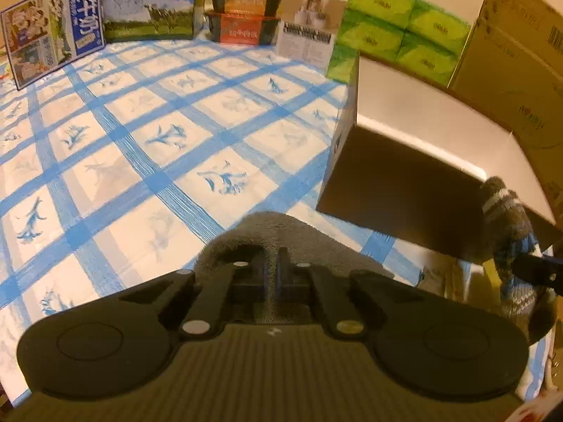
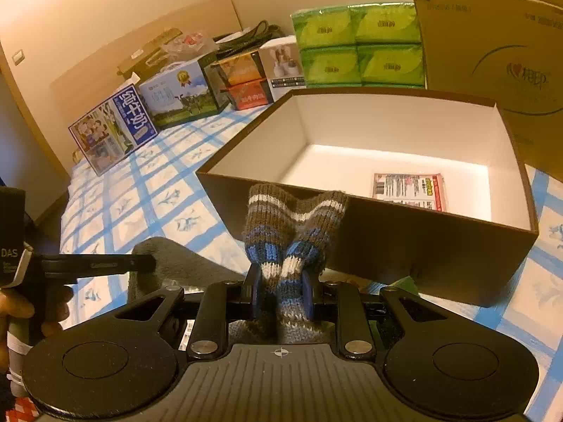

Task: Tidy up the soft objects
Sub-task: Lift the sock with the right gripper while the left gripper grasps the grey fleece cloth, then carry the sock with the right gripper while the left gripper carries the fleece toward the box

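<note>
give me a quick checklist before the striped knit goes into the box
1. Right gripper shut on the striped knit: ok, pads pinch its lower part.
2. Knit clear of the cloth: ok, it hangs lifted in front of the box wall.
3. Knit above the box rim: not ok, its top is only about level with the near rim.
4. Room in the box: ok, only a flat printed packet lies on its floor.
5. Left gripper shut on the grey towel: ok, a fold sits between the closed fingers.
6. Left gripper out of the right's path: cannot tell, it sits close on the left.
</note>
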{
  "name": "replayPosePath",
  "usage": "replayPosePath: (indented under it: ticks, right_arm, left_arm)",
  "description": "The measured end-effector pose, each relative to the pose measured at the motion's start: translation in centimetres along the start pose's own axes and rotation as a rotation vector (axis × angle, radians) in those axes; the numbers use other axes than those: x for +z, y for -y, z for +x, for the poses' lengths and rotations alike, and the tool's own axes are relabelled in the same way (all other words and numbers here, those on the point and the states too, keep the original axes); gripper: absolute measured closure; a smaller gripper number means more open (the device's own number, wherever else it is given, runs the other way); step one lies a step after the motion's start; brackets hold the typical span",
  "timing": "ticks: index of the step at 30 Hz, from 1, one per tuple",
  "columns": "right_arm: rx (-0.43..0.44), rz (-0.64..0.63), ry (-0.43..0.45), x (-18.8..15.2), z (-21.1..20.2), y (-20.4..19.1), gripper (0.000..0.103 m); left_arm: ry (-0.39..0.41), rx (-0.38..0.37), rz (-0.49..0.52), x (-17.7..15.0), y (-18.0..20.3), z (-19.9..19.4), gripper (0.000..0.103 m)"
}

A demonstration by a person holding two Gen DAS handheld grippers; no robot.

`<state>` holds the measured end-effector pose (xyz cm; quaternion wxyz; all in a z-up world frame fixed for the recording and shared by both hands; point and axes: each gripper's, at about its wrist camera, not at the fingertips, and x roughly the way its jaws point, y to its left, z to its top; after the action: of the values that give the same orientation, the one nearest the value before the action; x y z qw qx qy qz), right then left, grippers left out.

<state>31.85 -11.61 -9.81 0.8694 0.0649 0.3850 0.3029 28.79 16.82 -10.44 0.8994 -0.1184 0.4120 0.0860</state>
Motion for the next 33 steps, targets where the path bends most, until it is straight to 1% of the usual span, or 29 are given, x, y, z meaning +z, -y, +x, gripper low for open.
replayPosePath:
  ticks: [4, 7, 10, 12, 15, 18, 20, 22, 25, 26, 27, 28, 30, 32, 33]
  right_arm:
    - [-0.001, 0.003, 0.018, 0.1, -1.0, 0.0, 0.079]
    - [0.000, 0.010, 0.028, 0.0, -1.6, 0.1, 0.079]
    - [0.005, 0.017, 0.037, -0.1, -2.3, 0.2, 0.079]
    - [0.012, 0.021, 0.042, -0.1, -2.7, 0.1, 0.079]
    - [0.023, 0.020, 0.045, -0.3, -3.4, -0.1, 0.079]
    - [0.033, 0.023, 0.044, -0.6, -3.8, -0.2, 0.079]
    - [0.035, 0.027, 0.042, -0.8, -4.1, -0.2, 0.079]
    - [0.036, 0.024, 0.037, -0.9, -4.3, -0.2, 0.079]
    - [0.032, 0.020, 0.032, -1.1, -4.5, -0.2, 0.079]
    - [0.032, 0.020, 0.031, -1.1, -4.5, -0.2, 0.079]
    - [0.031, 0.021, 0.030, -1.1, -4.5, -0.2, 0.079]
    - [0.032, 0.021, 0.029, -1.1, -4.4, -0.2, 0.079]
    - [0.031, 0.017, 0.026, -1.0, -4.4, -0.3, 0.079]
    - [0.030, 0.013, 0.025, -1.0, -4.4, -0.3, 0.079]
    - [0.031, 0.011, 0.023, -1.0, -4.4, -0.3, 0.079]
  left_arm:
    - [0.095, 0.003, -0.014, 1.0, -0.9, -3.9, 0.100]
    - [0.187, 0.028, -0.001, 2.0, -1.5, -7.9, 0.100]
    - [0.257, 0.050, 0.011, 2.8, -1.9, -11.4, 0.100]
    - [0.286, 0.053, 0.021, 3.0, -2.0, -13.5, 0.100]
    - [0.294, 0.048, 0.044, 2.4, -1.8, -15.6, 0.100]
    - [0.259, 0.035, 0.073, 1.0, -1.3, -16.8, 0.100]
    - [0.224, 0.020, 0.070, -0.3, -1.4, -16.8, 0.100]
    - [0.169, 0.009, 0.052, -1.8, -2.0, -16.0, 0.100]
    - [0.074, 0.030, 0.029, -3.8, -2.9, -13.0, 0.098]
    - [0.041, 0.041, 0.030, -4.4, -3.3, -11.7, 0.093]
    - [0.000, 0.072, 0.027, -5.0, -3.6, -10.3, 0.092]
    - [-0.025, 0.092, 0.028, -5.5, -3.8, -9.3, 0.089]
    - [-0.058, 0.107, 0.025, -6.5, -4.5, -7.9, 0.071]
    - [-0.083, 0.127, 0.010, -7.5, -5.2, -6.8, 0.063]
    - [-0.090, 0.133, 0.003, -7.8, -5.5, -6.3, 0.062]
